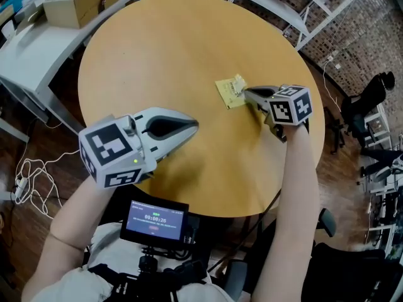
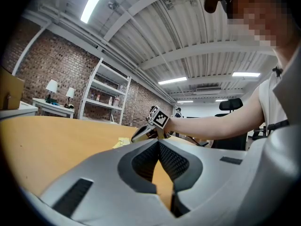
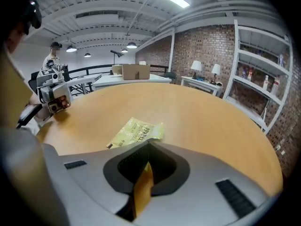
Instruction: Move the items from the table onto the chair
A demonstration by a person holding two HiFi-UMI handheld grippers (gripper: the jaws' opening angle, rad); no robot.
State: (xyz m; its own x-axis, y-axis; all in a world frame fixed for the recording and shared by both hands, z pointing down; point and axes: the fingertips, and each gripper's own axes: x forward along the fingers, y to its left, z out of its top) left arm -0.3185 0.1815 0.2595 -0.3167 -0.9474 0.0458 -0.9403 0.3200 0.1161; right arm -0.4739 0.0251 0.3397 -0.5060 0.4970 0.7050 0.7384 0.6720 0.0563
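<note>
A flat yellow packet (image 1: pixel 228 94) lies on the round wooden table (image 1: pixel 182 43), right of its middle. My right gripper (image 1: pixel 246 93) slants down at the packet's right edge, and its jaws are closed with that edge caught between the tips. The right gripper view has the packet (image 3: pixel 135 132) just beyond the closed tips of my right gripper (image 3: pixel 149 144). My left gripper (image 1: pixel 194 126) hovers level over the table's near left part, shut and empty, well short of the packet. In the left gripper view the shut left gripper (image 2: pixel 158 143) faces the packet (image 2: pixel 121 142) and the right gripper (image 2: pixel 141 134).
A cardboard box (image 1: pixel 82 2) sits on a grey desk (image 1: pixel 31 49) at the upper left. White shelving (image 1: pixel 302 5) stands behind the table. A black office chair (image 1: pixel 368 99) is at the right, and cables (image 1: pixel 31 181) lie on the floor at the left.
</note>
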